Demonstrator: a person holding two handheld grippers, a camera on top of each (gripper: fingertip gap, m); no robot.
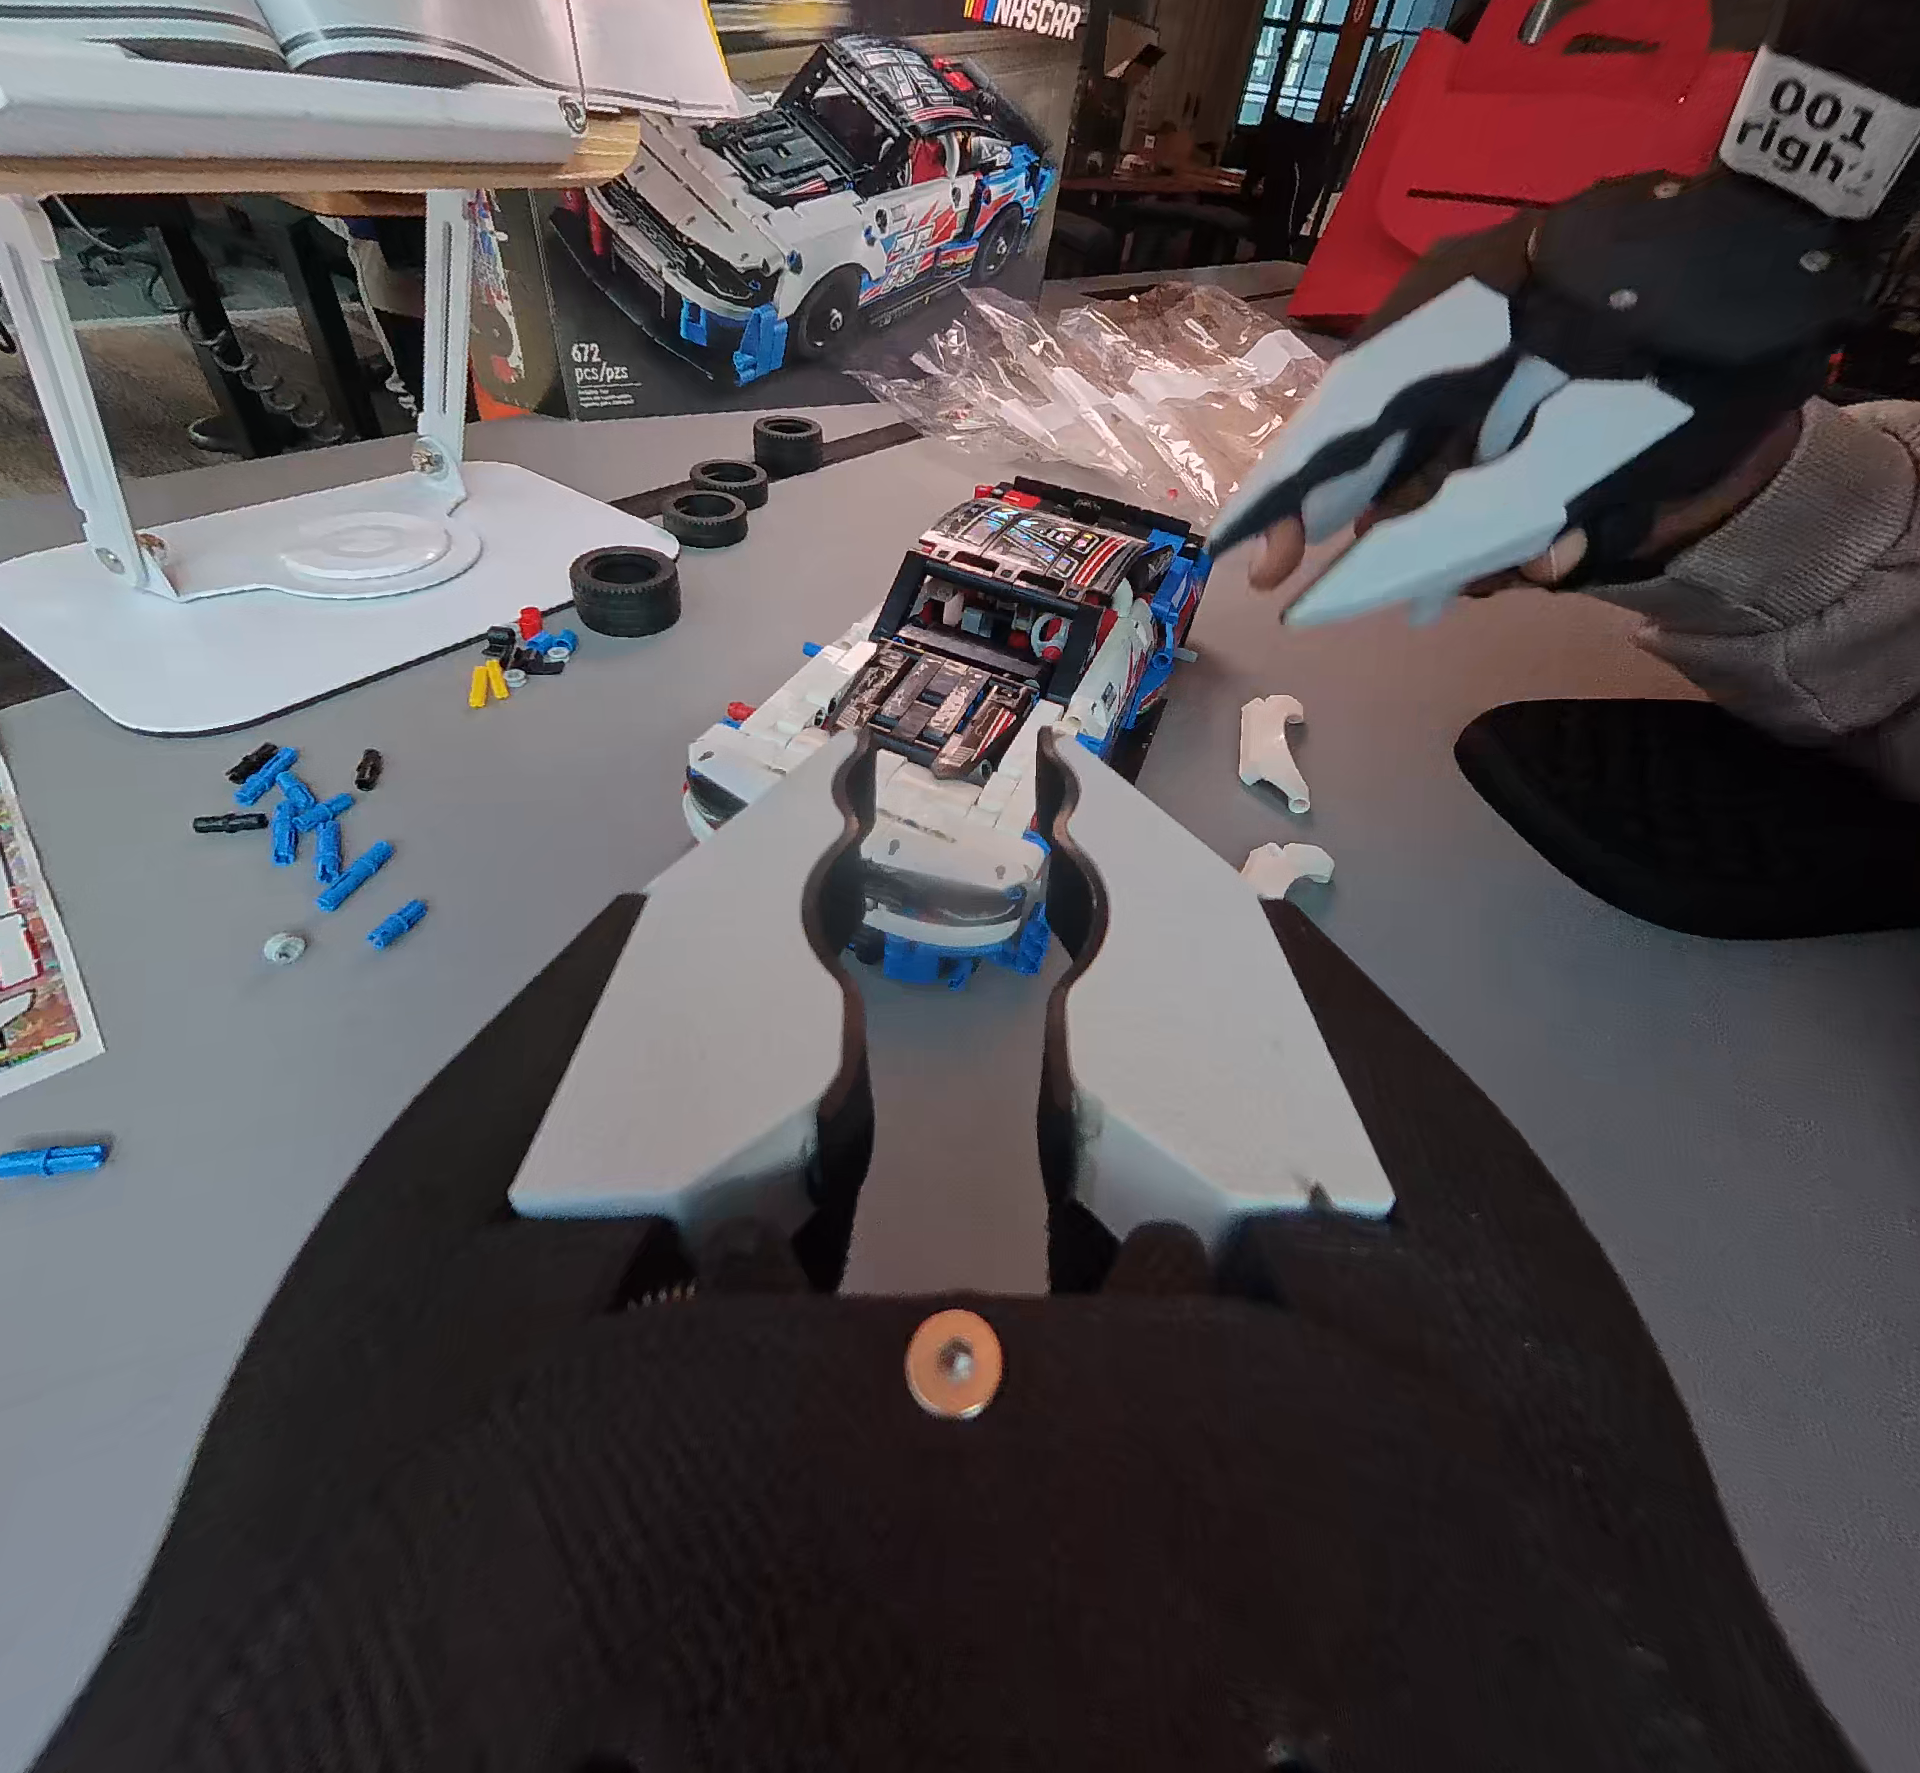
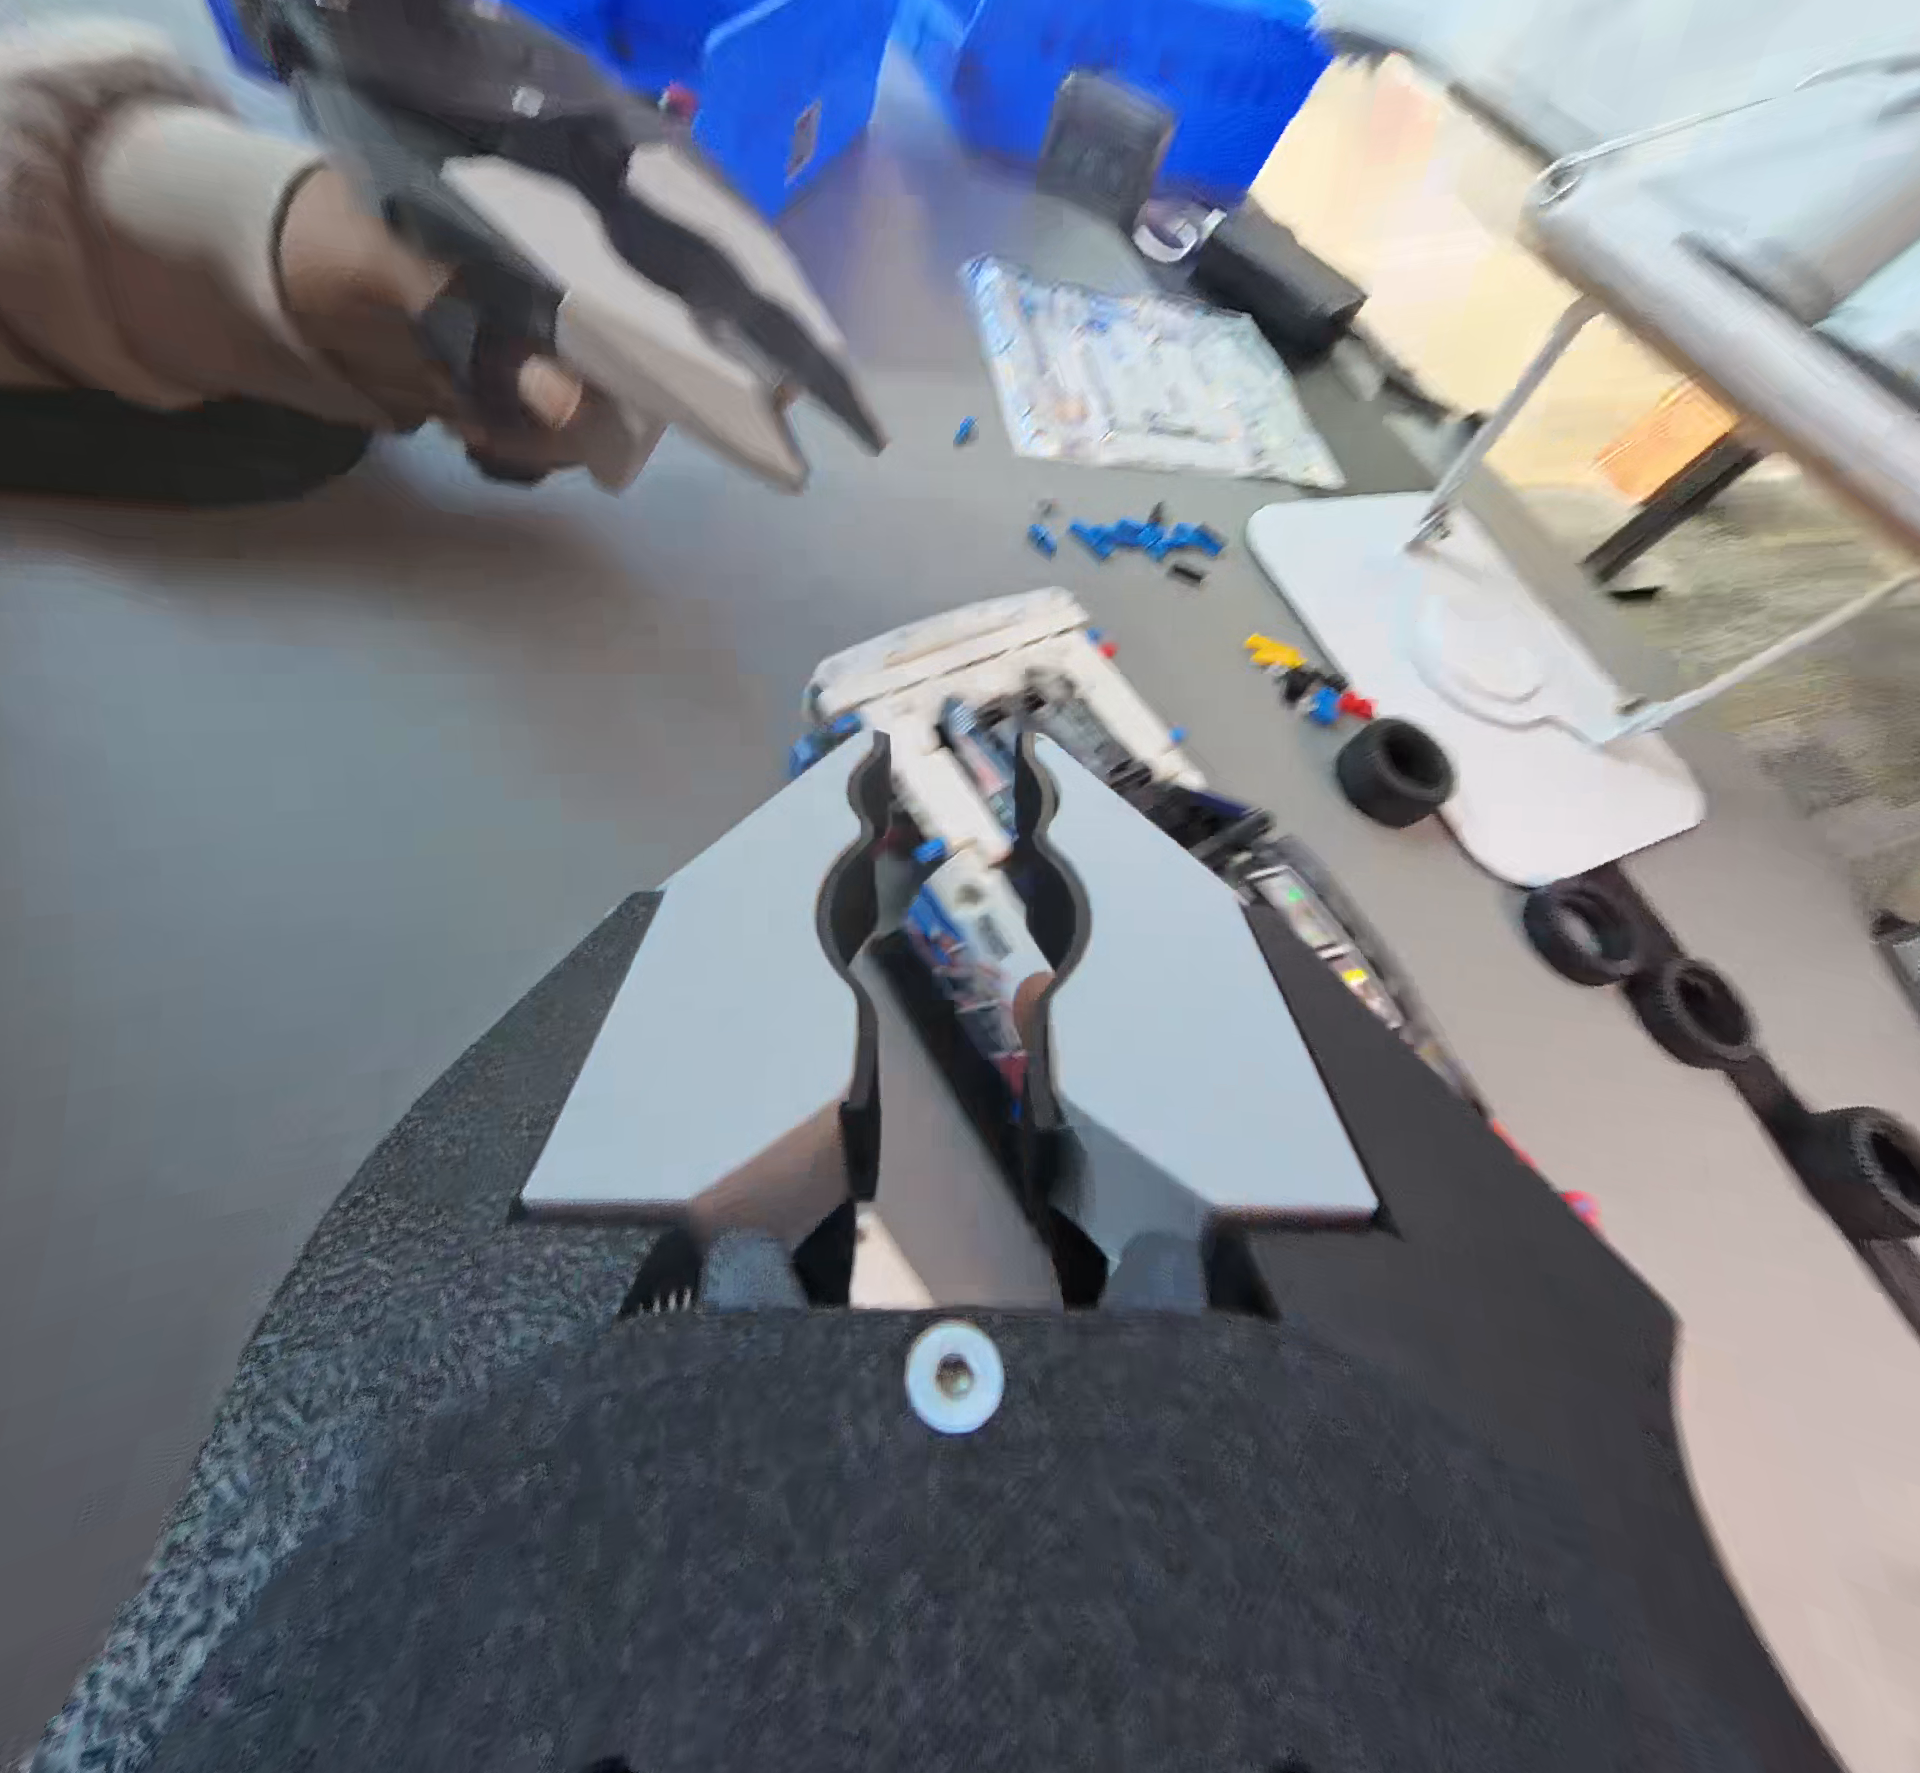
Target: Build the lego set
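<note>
Grey table [image 1: 1455, 1152] with 4 loose tyres [image 1: 624, 589]

One lego car [image 1: 966, 715], four loose black tyres [image 1: 623, 589], two white curved pieces [image 1: 1273, 736], two grippers [image 1: 948, 757].

I am sitting at a grey table [image 1: 1558, 1204]. Daylight is coming through windows [image 1: 1340, 30] far behind. Blue bins [image 2: 1091, 30] are standing at the table's other side.

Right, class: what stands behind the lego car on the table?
Behind the lego car lie crumpled clear plastic bags, then the set's box. The box hides whatever stands behind it.
</note>
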